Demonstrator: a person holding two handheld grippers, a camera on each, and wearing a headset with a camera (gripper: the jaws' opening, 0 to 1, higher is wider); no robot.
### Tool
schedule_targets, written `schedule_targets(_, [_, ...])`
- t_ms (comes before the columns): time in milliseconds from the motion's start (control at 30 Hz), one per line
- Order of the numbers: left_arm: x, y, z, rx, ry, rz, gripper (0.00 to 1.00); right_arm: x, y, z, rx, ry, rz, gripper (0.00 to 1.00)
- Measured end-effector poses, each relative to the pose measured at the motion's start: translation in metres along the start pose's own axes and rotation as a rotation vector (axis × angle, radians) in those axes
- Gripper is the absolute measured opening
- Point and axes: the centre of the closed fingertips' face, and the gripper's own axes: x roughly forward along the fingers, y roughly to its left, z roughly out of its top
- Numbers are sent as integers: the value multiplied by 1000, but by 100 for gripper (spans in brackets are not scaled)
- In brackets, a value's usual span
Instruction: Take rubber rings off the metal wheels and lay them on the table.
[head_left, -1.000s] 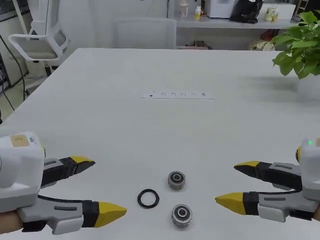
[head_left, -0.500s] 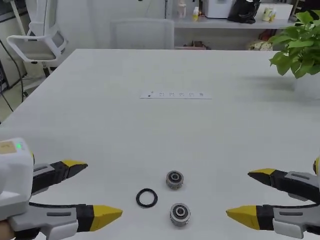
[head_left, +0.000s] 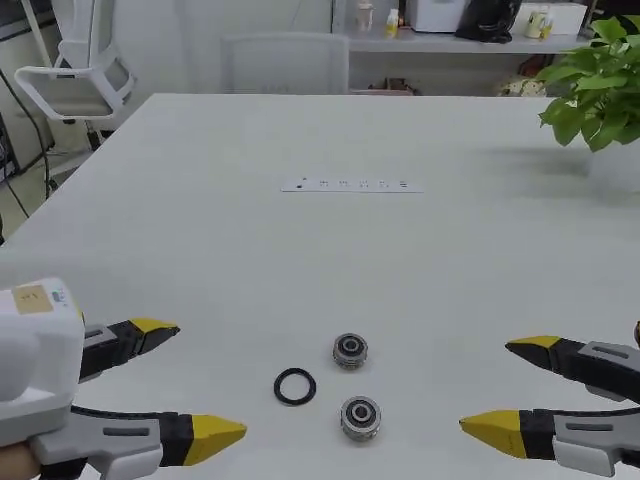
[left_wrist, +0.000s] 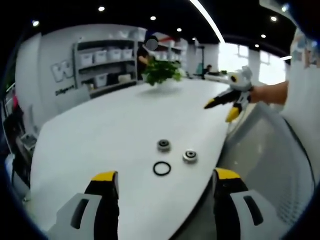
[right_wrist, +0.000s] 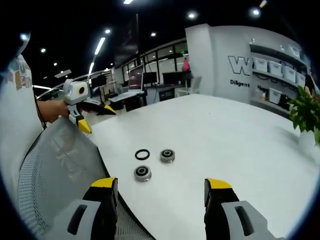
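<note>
Two small metal wheels lie near the table's front edge: one farther (head_left: 350, 351) (left_wrist: 164, 145) (right_wrist: 167, 155), one nearer (head_left: 360, 417) (left_wrist: 190, 156) (right_wrist: 142, 173). A loose black rubber ring (head_left: 295, 386) (left_wrist: 162, 168) (right_wrist: 142, 154) lies flat on the table just left of them. My left gripper (head_left: 190, 382) (left_wrist: 162, 181) is open at the lower left, well clear of the ring. My right gripper (head_left: 515, 388) (right_wrist: 158, 186) is open at the lower right, apart from the wheels. Both hold nothing.
The white table (head_left: 330, 250) stretches far back, with a strip of small marks (head_left: 352, 185) at its middle. A green plant (head_left: 592, 85) stands at the right edge. White chairs (head_left: 80, 70) and a cluttered shelf (head_left: 450, 30) sit beyond the table.
Both grippers have drawn back toward me and slightly outward, away from the wheels. The ring and wheels lie where they were; the head camera shifted a little.
</note>
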Motion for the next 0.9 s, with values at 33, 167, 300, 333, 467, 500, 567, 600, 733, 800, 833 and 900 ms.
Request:
schedule_targets(33, [0, 0, 0, -1, 1, -1, 78, 0, 1, -1, 0, 1, 0, 69])
schedule_targets(167, [0, 0, -2, -2, 5, -2, 78, 0, 3, -3, 3, 8, -2, 69])
schedule_targets(300, [-1, 0, -3, 5, 7, 2, 78, 0, 3, -3, 3, 10, -2, 69])
schedule_targets(333, [-1, 0, -3, 6, 7, 3, 78, 0, 4, -2, 1, 9, -3, 69])
schedule_targets(467, [-1, 1, -3, 6, 3, 6, 78, 0, 4, 0, -4, 6, -4, 69])
schedule_targets(500, [-1, 1, -3, 4, 3, 7, 78, 0, 4, 0, -4, 6, -4, 69])
schedule_targets(567, [-1, 2, -3, 1, 2, 9, 78, 0, 4, 1, -5, 5, -4, 69])
schedule_targets(600, [-1, 2, -3, -1, 2, 8, 78, 0, 4, 1, -5, 4, -4, 69])
schedule_targets(733, [-1, 2, -3, -8, 2, 9, 78, 1, 4, 1, -5, 3, -3, 69])
schedule_targets(800, [-1, 3, -3, -6, 2, 14, 78, 1, 4, 1, -1, 3, -4, 69])
schedule_targets(833, [-1, 3, -3, -2, 3, 15, 78, 1, 4, 1, 3, 1, -2, 69])
schedule_targets(900, [-1, 2, -3, -3, 5, 9, 78, 1, 3, 2, 11, -5, -1, 68])
